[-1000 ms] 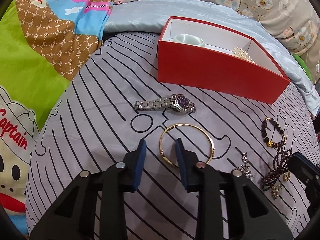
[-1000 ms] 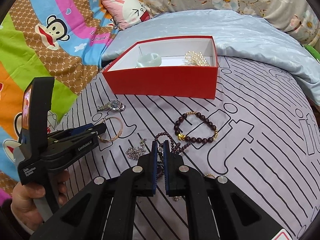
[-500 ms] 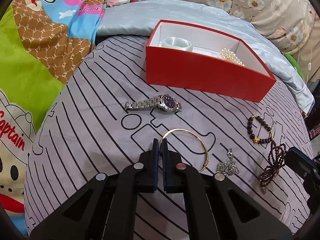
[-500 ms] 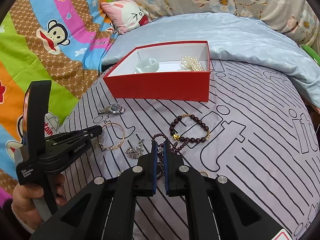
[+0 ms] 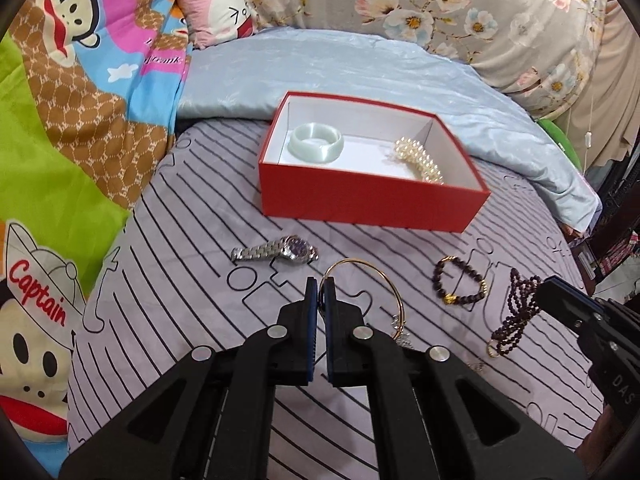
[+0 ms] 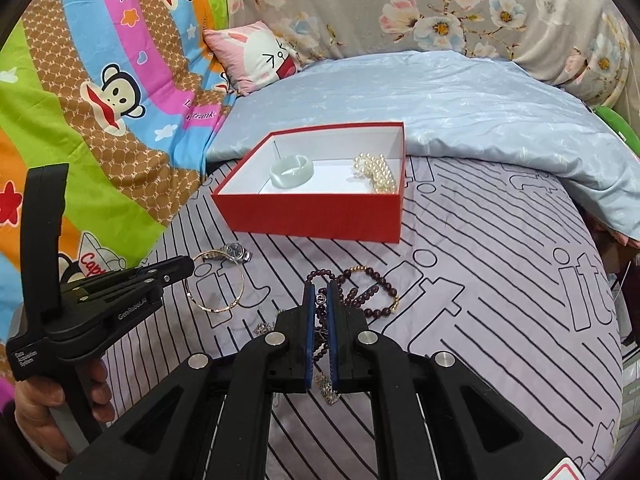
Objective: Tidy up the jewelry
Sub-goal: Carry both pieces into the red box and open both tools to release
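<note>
The left gripper (image 5: 320, 285) is closed on the rim of the gold bangle (image 5: 370, 270), which is pinched at the very tips of the blue pads; the rest of the hoop is seen curving away to the right of the fingers, above the striped grey bedsheet (image 5: 168, 280); in the right wrist view the bangle (image 6: 218, 282) is shown hanging at the tip of the left gripper (image 6: 188, 266), held in a person's hand (image 6: 44, 404).

The right gripper (image 6: 321, 294) is closed on the dark beaded necklace (image 6: 320, 276); a loop of beads is seen just beyond the fingertips, and the rest is trailed down between the pads.

The dark bead bracelet (image 6: 374, 290) is left on the sheet, just right of the right gripper; the silver watch (image 5: 280, 252) is laid on the sheet beyond and left of the left gripper.

The red box (image 5: 372, 204) is set farther back, well apart from both tools; a pale green bangle (image 5: 316, 144) and a pearl bracelet (image 5: 420, 160) are contained in it.
</note>
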Action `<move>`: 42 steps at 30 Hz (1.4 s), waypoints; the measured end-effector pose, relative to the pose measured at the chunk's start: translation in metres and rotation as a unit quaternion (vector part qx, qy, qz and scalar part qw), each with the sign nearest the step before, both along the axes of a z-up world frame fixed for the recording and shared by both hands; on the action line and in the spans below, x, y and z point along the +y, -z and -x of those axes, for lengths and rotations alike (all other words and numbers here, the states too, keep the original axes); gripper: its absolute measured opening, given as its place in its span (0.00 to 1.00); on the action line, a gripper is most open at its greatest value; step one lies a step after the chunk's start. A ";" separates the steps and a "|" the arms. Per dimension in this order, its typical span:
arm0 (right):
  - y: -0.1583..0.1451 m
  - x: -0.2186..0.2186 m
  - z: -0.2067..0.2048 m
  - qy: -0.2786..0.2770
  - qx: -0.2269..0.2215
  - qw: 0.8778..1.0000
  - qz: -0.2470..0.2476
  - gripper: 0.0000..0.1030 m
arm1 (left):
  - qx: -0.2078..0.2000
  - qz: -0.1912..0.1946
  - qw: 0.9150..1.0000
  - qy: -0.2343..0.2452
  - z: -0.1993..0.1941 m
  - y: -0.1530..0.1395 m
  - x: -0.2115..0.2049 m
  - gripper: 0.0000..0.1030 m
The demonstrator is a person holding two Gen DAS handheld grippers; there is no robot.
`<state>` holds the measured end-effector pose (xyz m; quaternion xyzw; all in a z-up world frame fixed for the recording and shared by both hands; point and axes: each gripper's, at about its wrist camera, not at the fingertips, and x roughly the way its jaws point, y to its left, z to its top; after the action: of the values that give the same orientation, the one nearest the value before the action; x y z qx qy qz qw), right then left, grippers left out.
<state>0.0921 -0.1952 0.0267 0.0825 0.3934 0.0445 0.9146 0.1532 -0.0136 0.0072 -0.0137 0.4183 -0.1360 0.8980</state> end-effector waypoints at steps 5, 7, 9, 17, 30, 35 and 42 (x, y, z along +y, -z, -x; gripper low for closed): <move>-0.017 -0.009 -0.008 0.001 -0.019 1.000 0.001 0.05 | -0.020 0.007 1.000 0.010 -0.005 -0.022 -0.006 0.02; -0.027 -0.013 -0.014 0.001 -0.031 1.000 0.000 0.05 | -0.029 0.010 0.999 0.013 -0.010 -0.031 -0.008 0.02; -0.038 -0.017 -0.023 -0.001 -0.045 0.999 0.004 0.05 | -0.044 0.008 0.999 0.013 -0.017 -0.043 -0.011 0.02; -0.065 -0.028 -0.076 -0.005 -0.075 0.997 0.005 0.05 | -0.076 0.002 0.997 0.004 -0.060 -0.066 -0.023 0.02; -0.020 -0.019 -0.161 -0.027 -0.030 0.999 0.000 0.05 | -0.048 -0.003 0.999 -0.021 -0.136 -0.032 -0.033 0.02; 0.001 -0.014 -0.174 -0.033 -0.010 0.999 0.002 0.05 | -0.030 -0.008 0.999 -0.024 -0.149 -0.012 -0.033 0.02; 0.019 -0.011 -0.184 -0.035 0.006 0.999 0.004 0.05 | -0.012 -0.013 0.999 -0.031 -0.159 0.009 -0.032 0.03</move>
<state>0.2760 -0.2057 0.0077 0.0653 0.4013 0.0747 0.9105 0.3119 -0.0452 -0.0019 -0.0129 0.4084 -0.1029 0.9069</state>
